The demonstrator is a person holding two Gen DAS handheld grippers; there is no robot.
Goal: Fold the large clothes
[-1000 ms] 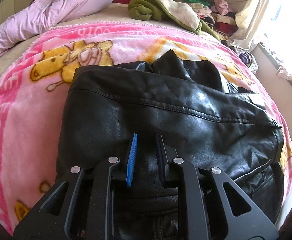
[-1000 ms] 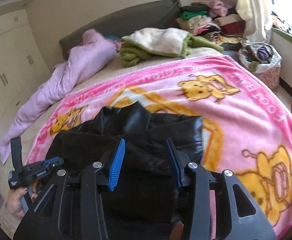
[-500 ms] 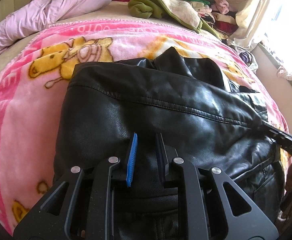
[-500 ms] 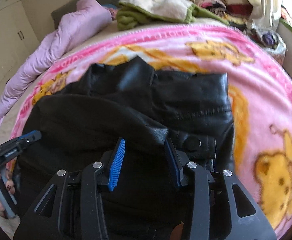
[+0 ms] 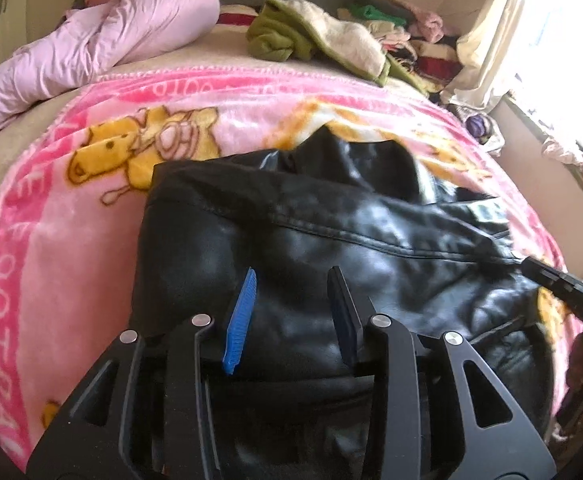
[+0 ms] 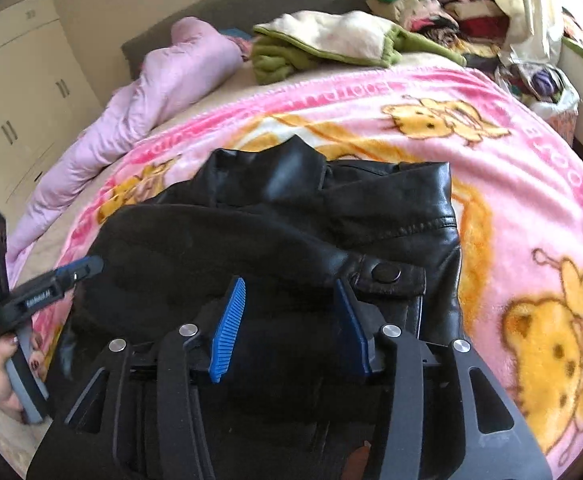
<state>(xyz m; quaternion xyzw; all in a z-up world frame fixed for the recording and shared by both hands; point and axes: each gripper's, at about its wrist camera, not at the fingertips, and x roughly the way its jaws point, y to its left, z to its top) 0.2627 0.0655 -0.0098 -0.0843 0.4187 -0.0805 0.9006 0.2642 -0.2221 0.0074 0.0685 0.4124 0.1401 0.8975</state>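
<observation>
The left tool [image 5: 291, 312] sits at the bottom centre of its own view, its jaws opening, the blue pads apart with black leather lying beneath the gap and not pinched. The right tool [image 6: 289, 320] fills the lower middle of its view; its jaws are opening too, the pads standing clear of the leather under them. Below both lies the black leather jacket [image 5: 331, 240], folded into a bundle across the middle of the frames, its collar pointing toward the top and a snap tab [image 6: 387, 274] showing just right of the right tool's pad. The jacket rests on a pink cartoon blanket [image 6: 511, 184] spread over the bed. In the upper left lies a lilac quilt [image 5: 103, 44]; at the top centre, a green-and-cream garment [image 6: 331, 40].
</observation>
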